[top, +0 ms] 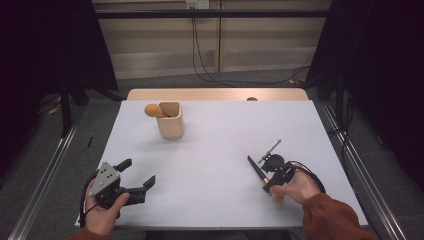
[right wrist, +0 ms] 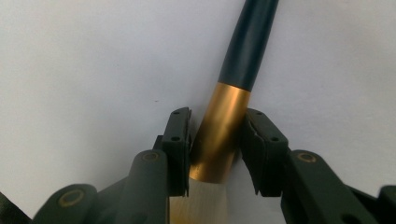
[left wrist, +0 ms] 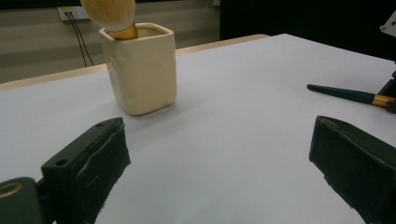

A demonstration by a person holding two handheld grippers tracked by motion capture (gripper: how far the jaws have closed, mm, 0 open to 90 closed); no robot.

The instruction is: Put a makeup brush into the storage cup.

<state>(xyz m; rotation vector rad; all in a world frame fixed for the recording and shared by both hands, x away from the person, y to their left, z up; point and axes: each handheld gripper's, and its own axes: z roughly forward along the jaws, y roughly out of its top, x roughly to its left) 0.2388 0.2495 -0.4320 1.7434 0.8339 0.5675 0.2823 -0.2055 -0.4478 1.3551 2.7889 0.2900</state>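
A lab: white test table, black curtains, floor cables.

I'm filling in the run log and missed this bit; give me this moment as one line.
right tool: jaws closed on brush at its gold ferrule, brush flat on table | left tool: open, empty | cup: upright, holds another brush

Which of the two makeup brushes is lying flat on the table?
The dark green-handled brush with the gold ferrule, lying on the white table between the right claw's jaws. The other, fluffy orange-bristled brush stands in the cream cup.
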